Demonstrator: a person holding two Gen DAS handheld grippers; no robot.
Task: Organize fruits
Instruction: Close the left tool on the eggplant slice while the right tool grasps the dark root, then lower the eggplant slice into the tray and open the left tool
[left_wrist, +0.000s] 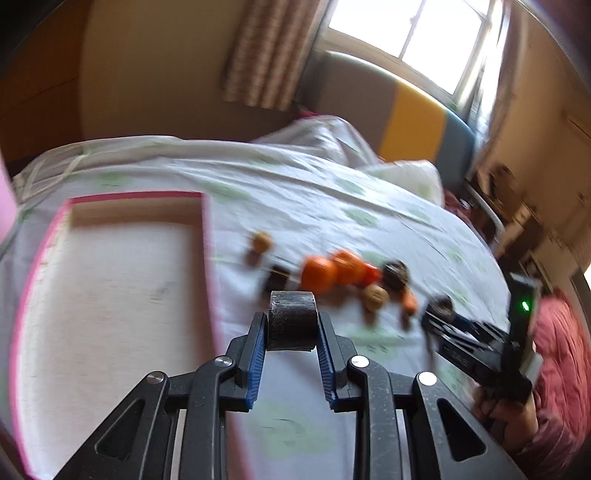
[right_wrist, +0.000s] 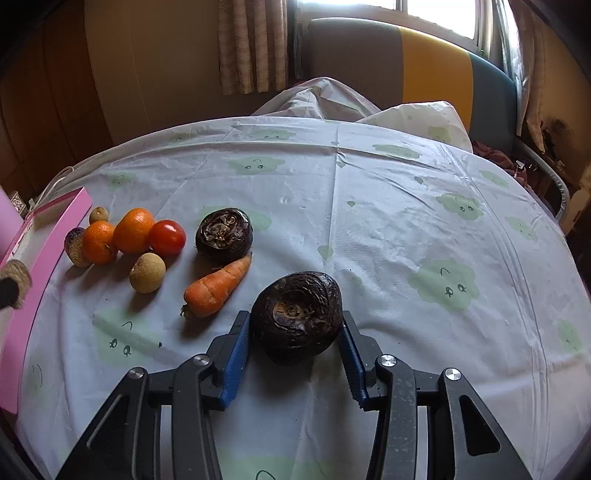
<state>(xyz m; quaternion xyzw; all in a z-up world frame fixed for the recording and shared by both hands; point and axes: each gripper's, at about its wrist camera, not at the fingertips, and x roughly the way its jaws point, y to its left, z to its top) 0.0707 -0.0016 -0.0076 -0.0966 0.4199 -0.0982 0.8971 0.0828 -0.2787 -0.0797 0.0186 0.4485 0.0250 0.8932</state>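
- Your left claw (left_wrist: 291, 326) is pinching a dark cylindrical piece (left_wrist: 292, 320) between its blue pads, held above the bed sheet (left_wrist: 332, 206) just right of the pink-rimmed box (left_wrist: 110, 295). The left wrist view is motion-blurred, so I cannot identify the piece further.
- Your right claw (right_wrist: 297, 332) has its fingers on both sides of a dark round root (right_wrist: 297, 314) that rests on the sheet; the pads sit at its flanks, but firm contact on both sides cannot be confirmed.
- A carrot (right_wrist: 216, 286) lies just left of that root, tip pointing up-right toward a second dark root (right_wrist: 224, 234).
- Further left sits a cluster: a red tomato (right_wrist: 167, 237), two oranges (right_wrist: 133, 230) (right_wrist: 98, 242) touching each other, a small tan fruit (right_wrist: 147, 273) in front, another small brownish one (right_wrist: 98, 214) behind, and a purple-tinged piece (right_wrist: 75, 247) nearest the box.
- The box interior visible in the left wrist view holds no fruit.
- In the right wrist view, the pink box wall (right_wrist: 44, 251) borders the cluster on the left.
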